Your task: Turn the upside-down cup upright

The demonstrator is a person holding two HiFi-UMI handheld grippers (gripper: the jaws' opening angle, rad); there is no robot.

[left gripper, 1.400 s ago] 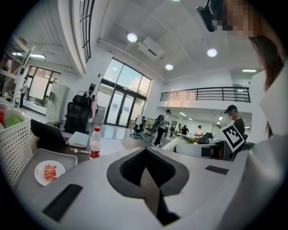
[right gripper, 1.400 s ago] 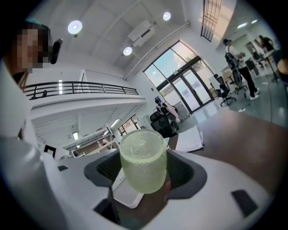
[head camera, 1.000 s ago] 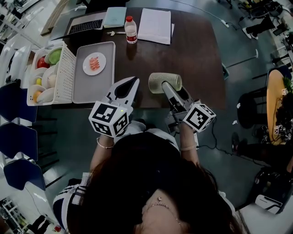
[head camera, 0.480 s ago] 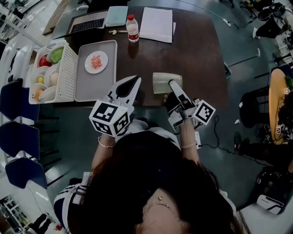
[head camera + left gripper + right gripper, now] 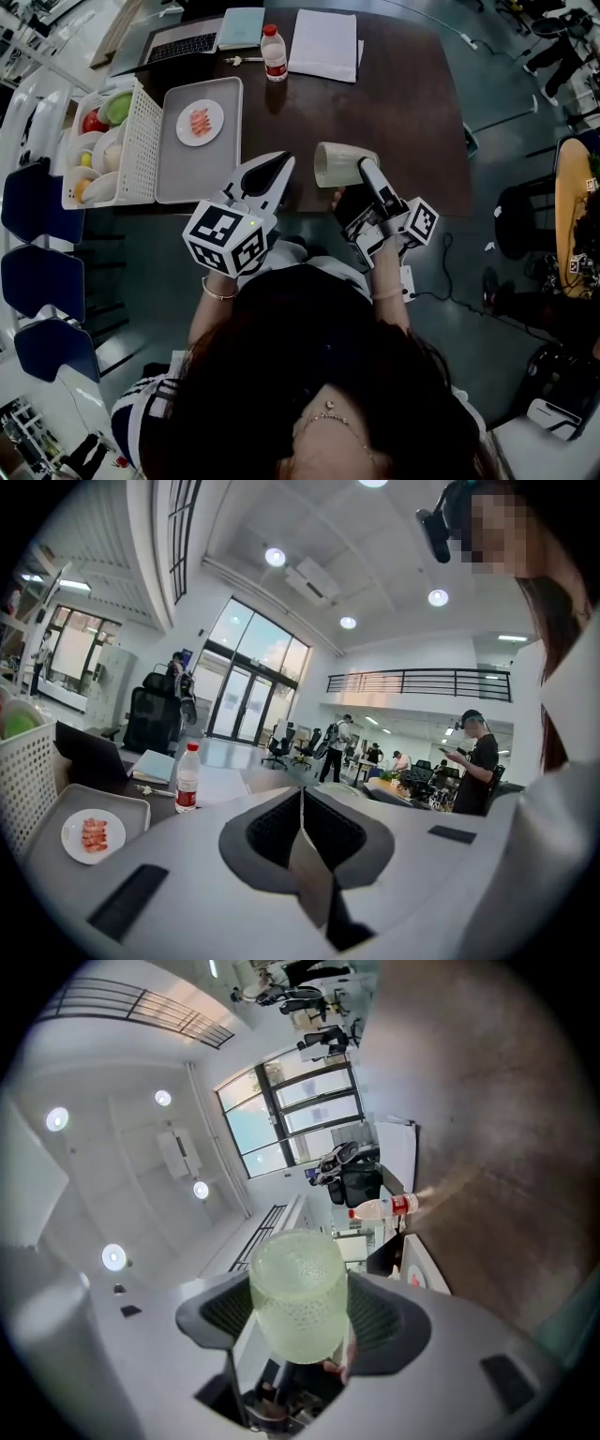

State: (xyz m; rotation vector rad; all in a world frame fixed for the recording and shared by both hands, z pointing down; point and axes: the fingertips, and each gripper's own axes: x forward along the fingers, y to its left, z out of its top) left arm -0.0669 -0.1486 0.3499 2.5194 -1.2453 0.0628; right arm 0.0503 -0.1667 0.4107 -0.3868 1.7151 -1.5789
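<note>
The right gripper (image 5: pixel 364 172) is clamped on the pale green cup (image 5: pixel 336 164), its jaws pressing the cup's sides from either flank. In the head view the cup sits just right of centre, tipped on its side over the near edge of the dark table (image 5: pixel 412 103), sticking out to the left of the jaws. In the right gripper view it fills the gap between the jaws at lower centre, one end pointing away from the camera. The left gripper (image 5: pixel 275 169) hangs just left of the cup, jaws pressed together with nothing between them.
</note>
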